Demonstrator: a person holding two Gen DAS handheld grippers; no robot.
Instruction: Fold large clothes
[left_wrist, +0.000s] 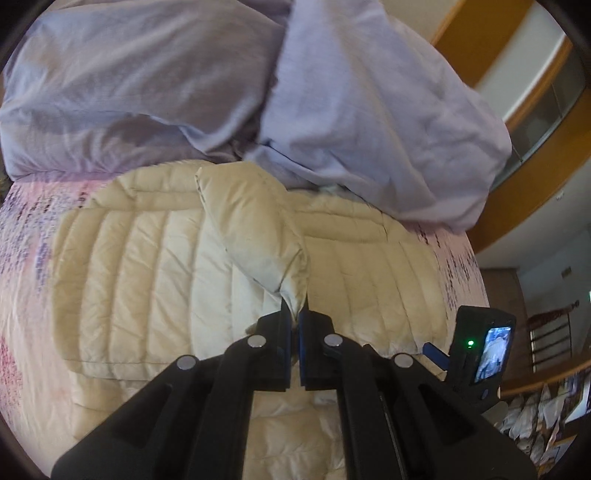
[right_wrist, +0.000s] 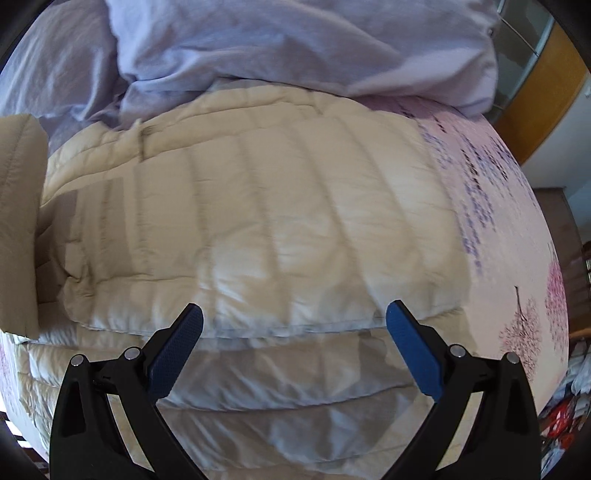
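A cream quilted puffer jacket (left_wrist: 155, 266) lies spread flat on the bed. My left gripper (left_wrist: 294, 317) is shut on the end of one sleeve (left_wrist: 251, 225), which is lifted and stretched across the middle of the jacket. In the right wrist view the jacket (right_wrist: 280, 221) fills the frame and the lifted sleeve (right_wrist: 18, 206) hangs at the left edge. My right gripper (right_wrist: 294, 325) is open above the jacket's near part, with nothing between its blue pads (right_wrist: 177, 354). The right gripper's body (left_wrist: 476, 354) shows at the right of the left wrist view.
A crumpled lavender duvet (left_wrist: 192, 85) is heaped along the far side of the bed, touching the jacket's far edge. The sheet (right_wrist: 517, 229) is pink with purple tree prints. Wooden trim (left_wrist: 539, 162) and room clutter lie beyond the bed's right edge.
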